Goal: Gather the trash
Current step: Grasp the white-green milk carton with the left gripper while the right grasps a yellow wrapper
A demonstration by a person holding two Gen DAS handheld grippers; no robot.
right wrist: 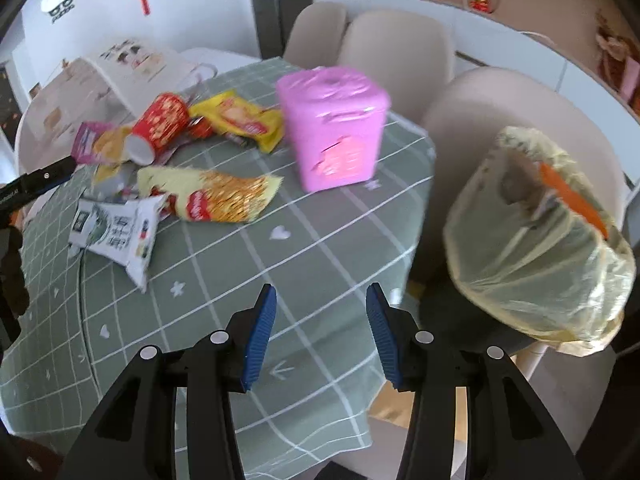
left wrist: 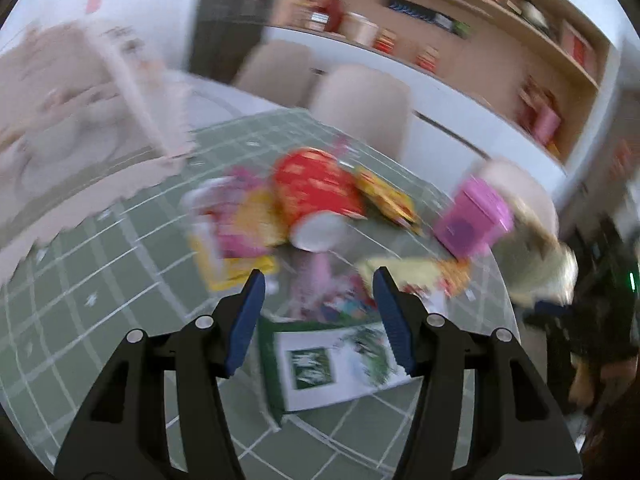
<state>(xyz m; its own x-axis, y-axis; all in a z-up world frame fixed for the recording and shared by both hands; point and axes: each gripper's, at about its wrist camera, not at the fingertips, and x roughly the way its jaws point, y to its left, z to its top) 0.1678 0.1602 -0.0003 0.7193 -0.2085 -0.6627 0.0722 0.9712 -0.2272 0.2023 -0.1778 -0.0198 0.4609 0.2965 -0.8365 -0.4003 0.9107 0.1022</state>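
Note:
Trash lies in a heap on the green checked tablecloth point(right wrist: 248, 280): a red paper cup point(right wrist: 160, 128) on its side, yellow snack bags point(right wrist: 216, 198), a pink wrapper point(right wrist: 86, 142) and a white and green packet point(right wrist: 116, 236). A bin lined with a yellowish bag point(right wrist: 536, 236) stands off the table's right edge. My left gripper point(left wrist: 319, 286) is open and empty, just above the white and green packet point(left wrist: 336, 364), with the red cup point(left wrist: 320, 200) beyond. My right gripper point(right wrist: 321, 308) is open and empty above the cloth, left of the bin.
A pink box point(right wrist: 336, 124) stands on the table behind the trash. An open magazine point(right wrist: 104, 80) lies at the far left. Beige chairs point(right wrist: 396, 48) ring the table. Shelves with jars point(left wrist: 440, 40) line the wall. The left wrist view is blurred.

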